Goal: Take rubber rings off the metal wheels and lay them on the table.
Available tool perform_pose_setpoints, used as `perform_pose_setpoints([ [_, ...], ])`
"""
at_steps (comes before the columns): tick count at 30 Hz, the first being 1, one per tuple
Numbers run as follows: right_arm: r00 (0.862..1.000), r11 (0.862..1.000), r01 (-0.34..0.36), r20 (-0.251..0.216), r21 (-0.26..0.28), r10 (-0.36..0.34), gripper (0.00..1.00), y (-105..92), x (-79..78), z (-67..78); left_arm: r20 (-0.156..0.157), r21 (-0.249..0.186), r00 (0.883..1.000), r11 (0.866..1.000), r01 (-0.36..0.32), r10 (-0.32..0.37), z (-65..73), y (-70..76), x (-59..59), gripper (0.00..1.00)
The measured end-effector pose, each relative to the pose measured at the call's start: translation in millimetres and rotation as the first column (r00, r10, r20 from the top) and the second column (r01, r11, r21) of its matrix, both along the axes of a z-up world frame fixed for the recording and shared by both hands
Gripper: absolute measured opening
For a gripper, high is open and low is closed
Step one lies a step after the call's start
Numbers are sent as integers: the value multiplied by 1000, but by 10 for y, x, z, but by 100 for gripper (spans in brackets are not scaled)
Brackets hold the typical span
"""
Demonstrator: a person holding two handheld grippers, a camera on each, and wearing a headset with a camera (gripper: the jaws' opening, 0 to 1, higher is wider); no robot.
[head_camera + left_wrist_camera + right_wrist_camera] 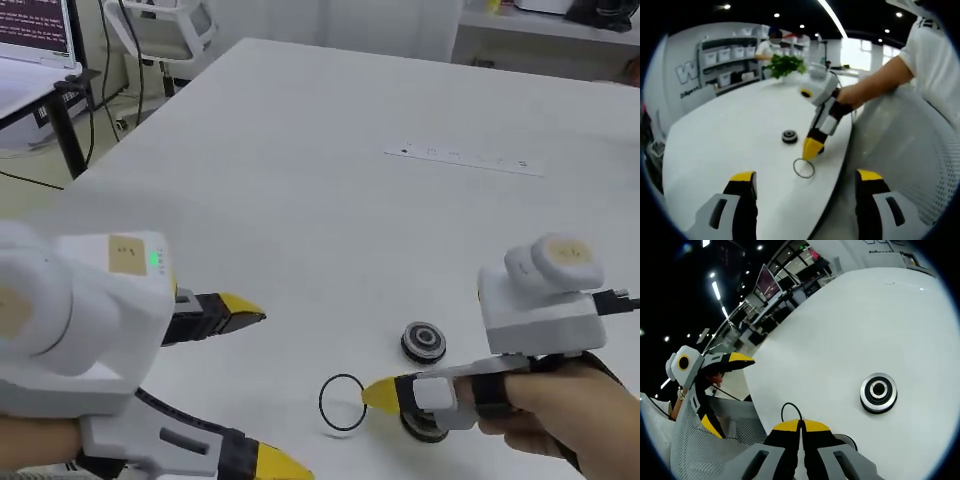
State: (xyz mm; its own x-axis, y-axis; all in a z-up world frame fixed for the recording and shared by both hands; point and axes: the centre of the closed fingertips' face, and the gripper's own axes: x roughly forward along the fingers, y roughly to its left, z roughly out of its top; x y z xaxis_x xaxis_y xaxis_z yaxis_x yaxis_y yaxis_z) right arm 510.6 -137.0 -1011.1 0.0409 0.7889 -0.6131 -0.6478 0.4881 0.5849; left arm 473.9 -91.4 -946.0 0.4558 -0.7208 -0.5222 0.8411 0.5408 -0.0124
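While the rubber ring [342, 402] lay on the white worktop [330, 180], the right hand-held gripper [372, 395] touched its rim.
The jaws of this hand-held gripper were pressed together, their yellow tips on the ring's right edge in the head view; I could not tell whether the rim was pinched between them. One metal wheel [424, 341] stood free just beyond the ring, to its right, and a second metal wheel [425, 428] lay near the ring, under the right hand-held gripper. The left hand-held gripper [272, 390] was to the left of the ring, its jaws spread wide and holding nothing.
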Motion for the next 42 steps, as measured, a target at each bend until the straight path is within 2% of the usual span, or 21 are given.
perform_pose_setpoints([
  [4, 1000, 1000, 6, 3, 4, -6, 0, 24, 19, -4, -5, 10, 1000, 1000, 8, -8, -21, -1, -12, 81],
  [11, 998, 999, -27, 48, -18, 28, 0, 48, 8, -18, -10, 11, 1000, 1000, 11, -11, -37, 4, -12, 81],
  [14, 997, 999, -34, 64, -24, 35, 0, 48, 16, -18, -13, 31, 1000, 999, 18, -18, -66, 13, -20, 80],
  [21, 996, 998, -52, 69, -24, 53, 0, 65, -7, -19, -17, 44, 999, 999, 28, -27, -88, 12, -30, 80],
  [27, 992, 997, -71, 105, -34, 74, 4, 76, -13, -6, -15, 47, 1000, 998, 28, -27, -90, 14, -28, 80],
  [30, 991, 997, -70, 108, -33, 73, 7, 74, -10, 3, -16, 46, 999, 999, 29, -28, -91, 11, -30, 80],
  [33, 992, 998, -64, 105, -23, 66, 8, 70, -5, 26, -19, 49, 999, 998, 32, -31, -98, 10, -34, 80],
  [37, 991, 999, -49, 125, -9, 50, 9, 45, 52, 106, -19, 50, 999, 998, 35, -34, -99, 7, -36, 80],
  [40, 992, 999, -33, 123, 15, 31, 11, 15, 96, 198, -18, 45, 999, 998, 35, -34, -91, 0, -37, 80],
  [42, 989, 999, -36, 141, 32, 31, 12, 0, 112, 288, -21, 37, 999, 999, 34, -33, -85, -8, -39, 80],
])
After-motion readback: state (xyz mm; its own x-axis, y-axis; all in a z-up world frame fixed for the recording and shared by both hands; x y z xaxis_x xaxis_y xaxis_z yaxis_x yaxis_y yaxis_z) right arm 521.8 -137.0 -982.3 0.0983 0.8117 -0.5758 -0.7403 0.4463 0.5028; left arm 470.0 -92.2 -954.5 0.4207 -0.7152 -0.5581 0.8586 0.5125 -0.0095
